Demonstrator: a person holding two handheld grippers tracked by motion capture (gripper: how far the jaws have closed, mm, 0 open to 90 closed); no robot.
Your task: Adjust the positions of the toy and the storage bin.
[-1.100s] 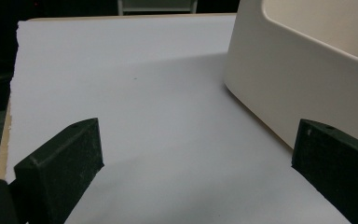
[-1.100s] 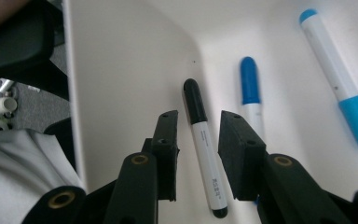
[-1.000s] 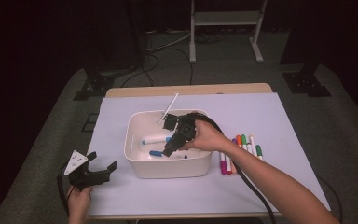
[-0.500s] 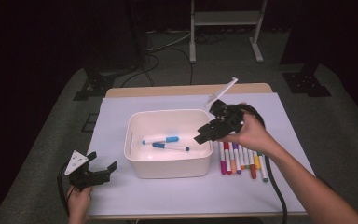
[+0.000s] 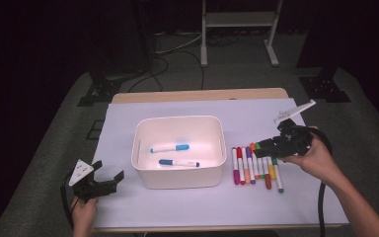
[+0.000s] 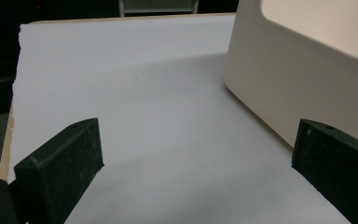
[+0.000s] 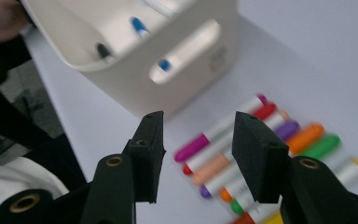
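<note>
From above, the right gripper (image 5: 269,144) hovers over the row of markers (image 5: 256,167) beside the white bin (image 5: 179,174), which holds two blue markers (image 5: 173,154). Its jaws have just been opening, nothing between them. Along the left gripper (image 6: 196,158), wide-open empty jaws rest near the bin. Along the right gripper, half-open jaws frame the markers below.

Bin (image 5: 180,170): centre of the frame, on the sheet (image 5: 256,207) that covers my tabletop (image 5: 197,95).
Two markers (image 5: 170,147): in the bin, one behind the other.
Marker row (image 5: 255,167): on the sheet, just right of the bin.
My right gripper (image 5: 271,145): right of centre, over the row's far ends.
My left gripper (image 5: 109,180): lower left, left of the bin, well apart from the row.
</note>
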